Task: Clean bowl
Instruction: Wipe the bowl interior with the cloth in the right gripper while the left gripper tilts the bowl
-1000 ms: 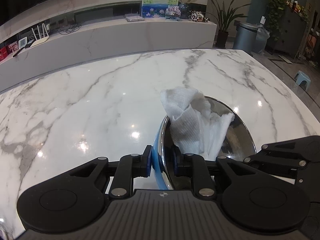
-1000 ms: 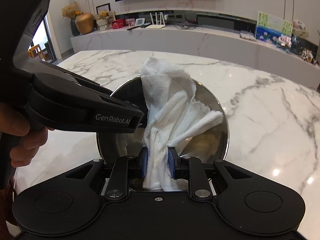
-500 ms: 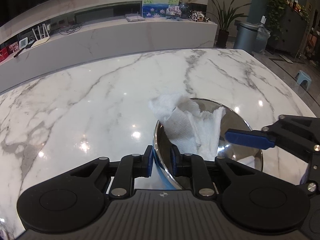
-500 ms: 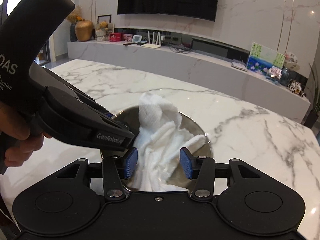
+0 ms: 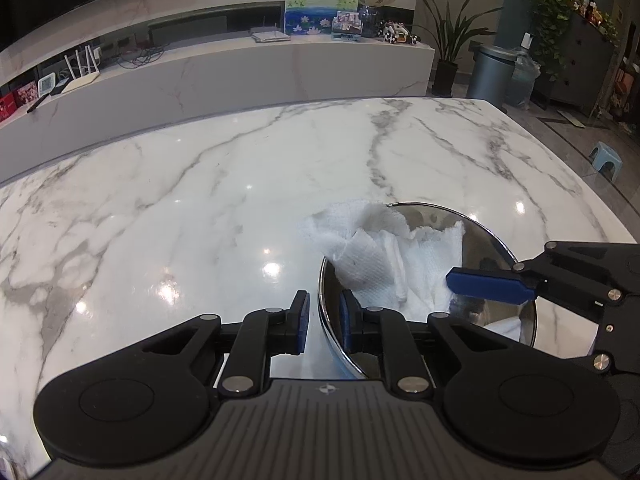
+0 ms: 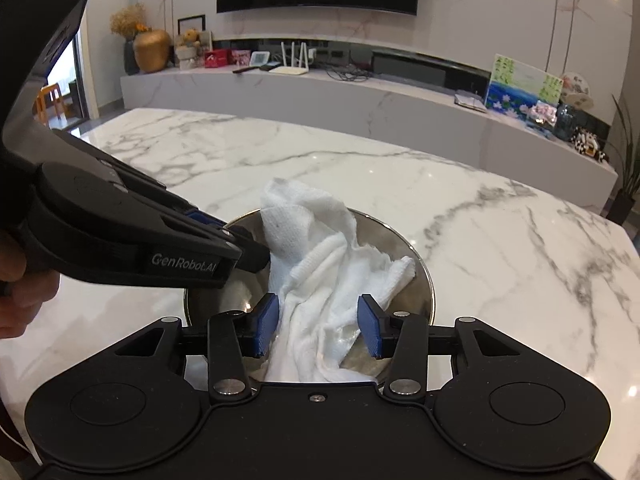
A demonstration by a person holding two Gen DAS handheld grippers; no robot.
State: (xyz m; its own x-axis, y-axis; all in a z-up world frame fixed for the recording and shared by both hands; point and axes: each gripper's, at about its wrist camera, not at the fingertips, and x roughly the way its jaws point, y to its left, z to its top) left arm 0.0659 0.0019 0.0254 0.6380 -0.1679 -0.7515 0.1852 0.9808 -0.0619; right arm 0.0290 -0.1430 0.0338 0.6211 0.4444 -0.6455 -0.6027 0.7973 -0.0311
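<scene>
A shiny steel bowl with a blue outside sits on the white marble table. My left gripper is shut on its near left rim, one pad inside and one outside. A crumpled white paper towel lies in the bowl and hangs over the far left rim. In the right wrist view the towel lies loose between the pads of my right gripper, whose jaws stand apart and are closing. The right pad is clear of the towel. The bowl is under it. The left gripper comes in from the left.
A person's hand holds the left gripper's handle at the left edge. The table's far edge and right corner are near a bin and a small stool. A long marble sideboard runs behind.
My right gripper has let go of the paper towel and its jaws now stand apart. The towel has slumped into the bowl, and the bowl has tipped from steeply tilted to flatter.
</scene>
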